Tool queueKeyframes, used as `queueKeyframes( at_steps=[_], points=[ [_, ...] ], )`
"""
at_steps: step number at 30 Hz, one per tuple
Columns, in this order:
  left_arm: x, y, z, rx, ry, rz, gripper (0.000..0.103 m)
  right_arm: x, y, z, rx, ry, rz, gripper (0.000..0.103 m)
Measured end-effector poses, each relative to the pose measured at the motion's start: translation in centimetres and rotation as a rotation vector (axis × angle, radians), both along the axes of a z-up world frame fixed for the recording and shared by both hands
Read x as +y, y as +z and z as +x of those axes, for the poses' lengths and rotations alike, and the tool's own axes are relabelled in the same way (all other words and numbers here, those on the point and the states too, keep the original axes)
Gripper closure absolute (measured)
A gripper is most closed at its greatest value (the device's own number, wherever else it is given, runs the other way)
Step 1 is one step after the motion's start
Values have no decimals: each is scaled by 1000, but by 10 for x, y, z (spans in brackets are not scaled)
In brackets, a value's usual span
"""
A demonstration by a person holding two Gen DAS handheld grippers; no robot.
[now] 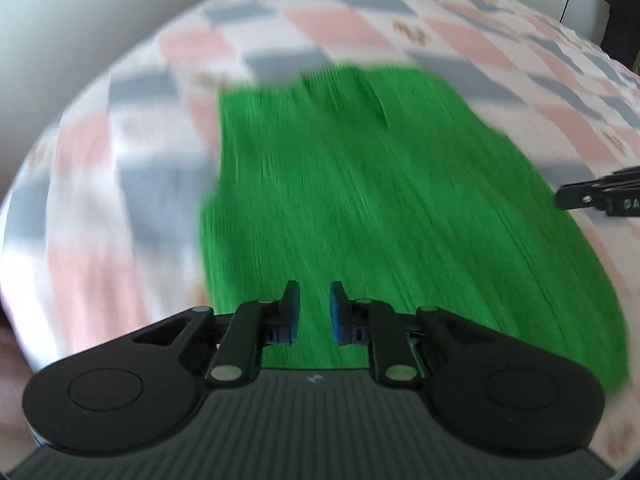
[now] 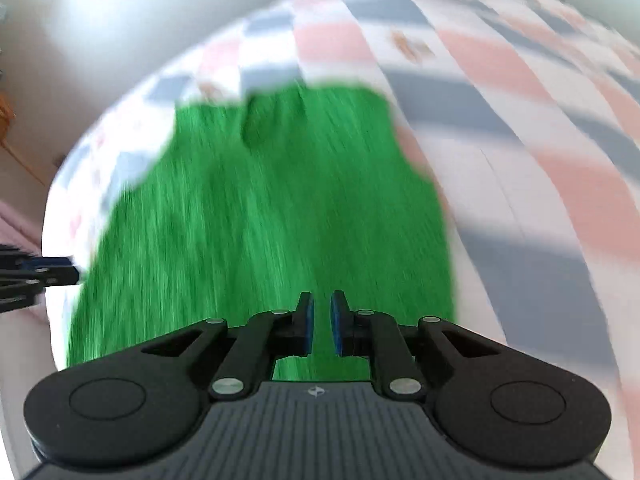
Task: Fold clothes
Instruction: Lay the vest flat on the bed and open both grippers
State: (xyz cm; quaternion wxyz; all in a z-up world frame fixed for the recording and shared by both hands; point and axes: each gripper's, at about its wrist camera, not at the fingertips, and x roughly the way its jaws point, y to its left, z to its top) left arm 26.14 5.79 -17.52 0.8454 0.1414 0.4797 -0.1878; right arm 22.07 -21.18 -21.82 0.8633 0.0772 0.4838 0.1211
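The green garment (image 1: 380, 200) lies flat on the checked bedspread (image 1: 460, 40), its long axis running straight away from my 2 grippers. My left gripper (image 1: 314, 312) and right gripper (image 2: 321, 322) (both slightly parted, holding nothing) hover over its near edge, equally close.

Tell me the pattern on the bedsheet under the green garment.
The bedsheet is checked in pink, grey and white; clearest in the left wrist view.
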Motion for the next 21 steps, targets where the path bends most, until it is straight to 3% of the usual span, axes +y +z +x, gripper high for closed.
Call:
queueKeyframes(
  at_steps=[6,10,12,15,17,18,19,21],
  points=[
    [-34,-57,122,-50,-86,65,87,33,-46,145,-23,76,-84,88],
    [-33,-99,196,-16,-19,123,89,13,-72,222,51,-55,-97,91],
    [-25,-103,225,21,41,90,93,4,-86,252,134,-123,-75,96],
    [-15,-93,243,63,135,17,94,1,-76,246,117,-165,-46,93],
    [-10,-77,227,37,156,-6,92,4,-58,222,54,-179,-36,76],
    [-9,-69,214,18,155,8,87,6,-47,205,21,-184,-43,59],
    [-10,-62,199,12,157,27,84,9,-37,185,-6,-188,-51,52],
    [-7,-49,164,48,165,23,83,12,-25,146,-10,-192,-60,52]
  ],
)
